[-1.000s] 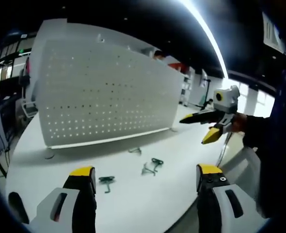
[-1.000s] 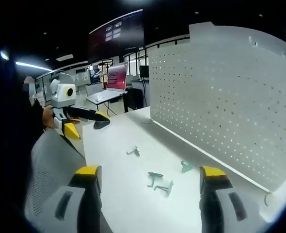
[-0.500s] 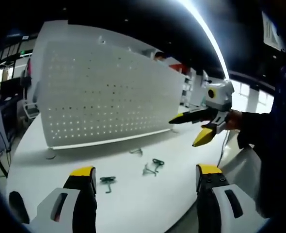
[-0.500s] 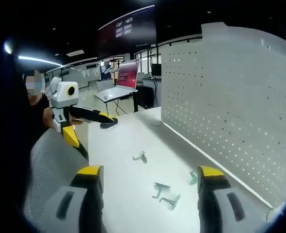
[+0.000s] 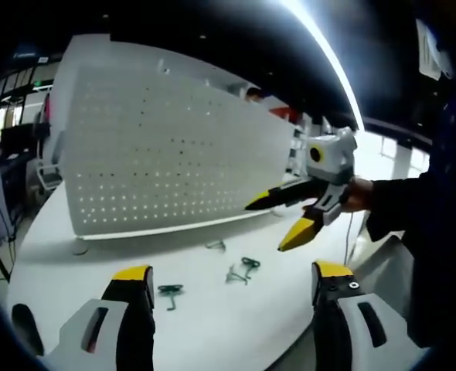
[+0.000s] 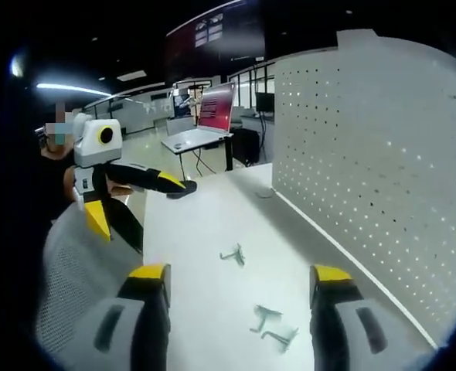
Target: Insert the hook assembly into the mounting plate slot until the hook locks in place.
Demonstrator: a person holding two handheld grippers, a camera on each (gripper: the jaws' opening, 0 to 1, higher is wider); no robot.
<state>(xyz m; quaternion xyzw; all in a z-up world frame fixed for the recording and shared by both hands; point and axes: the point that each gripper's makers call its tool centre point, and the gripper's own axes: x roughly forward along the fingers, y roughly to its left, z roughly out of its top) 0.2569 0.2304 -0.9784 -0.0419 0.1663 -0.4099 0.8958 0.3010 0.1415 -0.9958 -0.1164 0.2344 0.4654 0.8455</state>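
Swinging nearer the pegboard (image 5: 174, 154), right gripper (image 5: 278, 220) shows parted, empty jaws above scattered hooks (image 5: 243, 269).

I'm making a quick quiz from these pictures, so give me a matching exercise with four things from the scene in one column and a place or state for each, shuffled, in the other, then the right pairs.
Things:
1. pegboard
2. hooks
3. right gripper
4. laptop

Places or states:
A. lying loose on the white table
B. open on a separate table behind
C. held in the air, jaws apart
D. standing upright on the table

Pairs: 1-D, 2-A, 3-C, 4-B
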